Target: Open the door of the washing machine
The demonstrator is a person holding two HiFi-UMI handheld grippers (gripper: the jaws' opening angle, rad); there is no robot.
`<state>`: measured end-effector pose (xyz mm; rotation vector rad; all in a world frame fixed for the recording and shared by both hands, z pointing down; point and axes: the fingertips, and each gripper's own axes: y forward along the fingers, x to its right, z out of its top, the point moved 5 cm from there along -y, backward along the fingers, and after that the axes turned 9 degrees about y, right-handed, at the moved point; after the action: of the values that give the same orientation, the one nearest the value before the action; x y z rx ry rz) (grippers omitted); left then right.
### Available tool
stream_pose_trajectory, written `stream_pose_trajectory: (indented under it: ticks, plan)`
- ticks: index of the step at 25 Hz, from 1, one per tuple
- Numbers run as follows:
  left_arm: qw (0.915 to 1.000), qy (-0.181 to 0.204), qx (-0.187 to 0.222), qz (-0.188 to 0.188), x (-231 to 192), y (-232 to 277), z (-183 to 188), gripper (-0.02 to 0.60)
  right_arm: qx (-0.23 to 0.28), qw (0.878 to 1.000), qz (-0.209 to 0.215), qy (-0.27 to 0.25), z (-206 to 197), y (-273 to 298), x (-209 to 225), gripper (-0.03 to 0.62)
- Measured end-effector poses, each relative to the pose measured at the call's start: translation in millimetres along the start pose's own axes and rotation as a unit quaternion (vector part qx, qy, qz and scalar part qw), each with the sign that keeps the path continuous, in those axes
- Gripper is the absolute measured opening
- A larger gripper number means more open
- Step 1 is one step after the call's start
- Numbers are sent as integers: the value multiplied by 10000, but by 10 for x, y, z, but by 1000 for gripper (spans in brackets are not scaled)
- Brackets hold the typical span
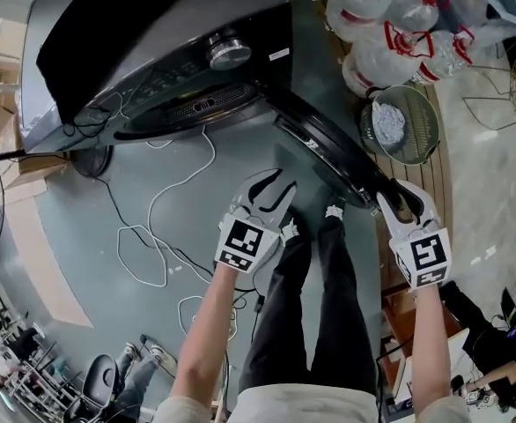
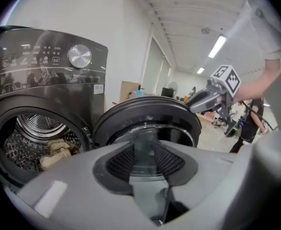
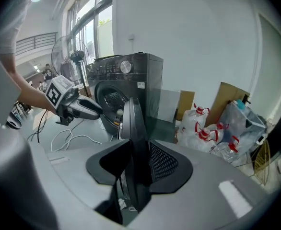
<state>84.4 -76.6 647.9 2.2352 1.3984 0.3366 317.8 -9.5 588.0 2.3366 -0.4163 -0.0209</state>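
The dark grey washing machine stands at the top of the head view, its round door swung out wide to the right. My right gripper is shut on the door's outer rim. In the right gripper view that door stands edge-on between the jaws of my right gripper, pressed by both pads. My left gripper hangs over the floor left of the door, open and holding nothing. The left gripper view faces the door's inner side and the open drum with laundry inside.
A white cable loops over the grey floor in front of the machine. Bags of plastic bottles and a wire basket sit to the right of the door. A fan base stands left. The person's legs are below.
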Motion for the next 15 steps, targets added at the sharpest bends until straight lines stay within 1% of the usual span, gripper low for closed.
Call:
stream_pose_trajectory:
  ticks: [2, 4, 5, 7, 12, 15]
  plan:
    - [9997, -138, 70, 205, -80, -27, 50, 163, 58, 9993, -304, -203, 60, -2, 148, 123]
    - [9989, -249, 120, 373, -140, -50, 83, 112, 95, 9971, -622, -419, 110, 0, 282, 124]
    - [9986, -289, 141, 431, -159, -58, 96, 103, 101, 9958, -750, -511, 132, 7, 346, 124]
    - [9979, -364, 178, 509, -189, -57, 113, 57, 100, 9936, -924, -649, 187, 36, 487, 123]
    - [9957, -531, 42, 761, -249, 24, 11, 58, 82, 9906, -1084, -824, 392, 194, 857, 107]
    - [9945, -642, -2, 830, -205, 64, 36, 57, 73, 9888, -1146, -951, 515, 308, 1042, 95]
